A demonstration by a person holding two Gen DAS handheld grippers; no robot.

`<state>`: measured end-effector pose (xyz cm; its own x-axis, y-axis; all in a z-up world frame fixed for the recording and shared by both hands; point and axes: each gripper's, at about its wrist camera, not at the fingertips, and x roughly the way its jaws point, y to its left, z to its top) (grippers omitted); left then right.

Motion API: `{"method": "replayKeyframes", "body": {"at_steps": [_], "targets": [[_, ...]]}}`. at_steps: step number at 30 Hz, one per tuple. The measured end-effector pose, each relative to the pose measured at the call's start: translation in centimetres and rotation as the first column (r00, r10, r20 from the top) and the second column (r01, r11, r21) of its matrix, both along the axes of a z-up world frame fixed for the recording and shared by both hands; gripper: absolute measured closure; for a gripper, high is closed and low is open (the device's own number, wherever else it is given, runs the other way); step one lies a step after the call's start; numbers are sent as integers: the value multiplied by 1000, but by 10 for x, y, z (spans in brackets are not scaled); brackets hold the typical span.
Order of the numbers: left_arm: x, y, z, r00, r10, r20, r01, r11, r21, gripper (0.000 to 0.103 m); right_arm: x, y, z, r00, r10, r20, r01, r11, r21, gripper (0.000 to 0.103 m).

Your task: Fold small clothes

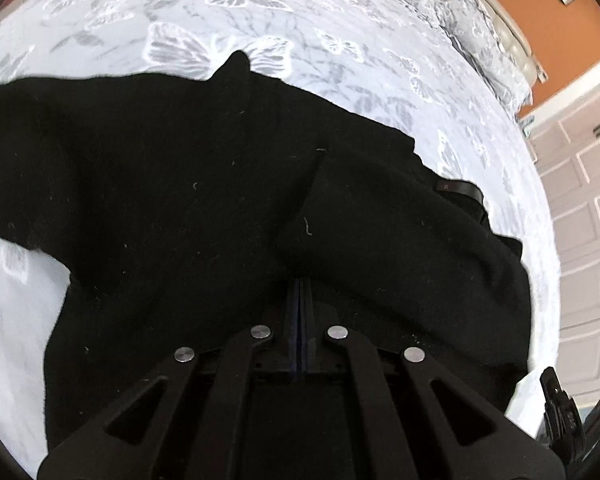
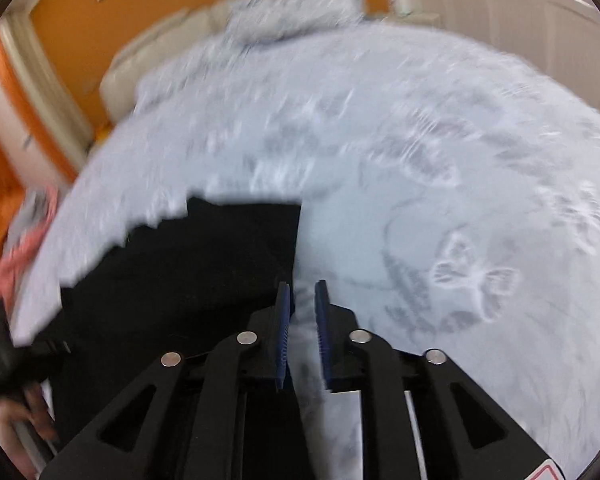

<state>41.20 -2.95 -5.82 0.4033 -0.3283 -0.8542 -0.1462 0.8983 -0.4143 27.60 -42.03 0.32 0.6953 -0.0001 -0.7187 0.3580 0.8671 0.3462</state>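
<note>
Left tongs (image 1: 300,300) pressed together, clamped on a fold of the black garment (image 1: 180,200), which I see spread across the butterfly-print bed cover (image 1: 260,8). Right tongs (image 2: 302,304) stand apart, gripping nothing, just past the garment's right edge; that view is blurred
</note>
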Motion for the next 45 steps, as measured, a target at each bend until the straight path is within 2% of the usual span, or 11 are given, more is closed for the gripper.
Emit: {"method": "replayKeyframes", "body": {"at_steps": [4,8,10,14,18,20,26,28,34,39,45], "targets": [[2,2,11,999,32,21,-29,994,-102,98,39,33,-1,990,133,-41,-136,988,-74,85],[25,1,14,994,110,-17,-111,988,-111,20,41,20,-13,994,94,-53,-94,996,11,83],[30,5,6,989,135,-53,-140,985,-98,34,33,9,-15,998,37,-55,-38,999,-5,67],[31,5,6,998,61,-28,-65,983,-171,99,32,-20,-36,995,-47,-87,52,997,55,47],[9,10,20,998,41,53,-36,994,-101,99,61,-29,-52,992,20,-122,2,984,179,50],[-1,15,23,997,39,67,-33,996,-88,99,81,-20,-55,985,99,-143,-69,978,197,92],[-12,21,0,998,52,21,-50,996,-73,99,81,-13,-18,995,95,-13,-94,995,24,102],[-12,16,-4,998,53,30,-52,998,-46,99,98,-21,-61,976,63,-211,-73,996,-42,103],[-15,12,0,998,10,60,-10,1000,4,97,59,-16,3,998,69,-7,-69,997,-24,103],[-28,23,2,998,17,58,-15,999,-45,97,68,25,-53,950,189,-248,-230,962,-146,103],[-63,131,28,973,215,84,-203,970,-135,79,20,44,-1,971,173,-164,-193,975,-115,94]]}}
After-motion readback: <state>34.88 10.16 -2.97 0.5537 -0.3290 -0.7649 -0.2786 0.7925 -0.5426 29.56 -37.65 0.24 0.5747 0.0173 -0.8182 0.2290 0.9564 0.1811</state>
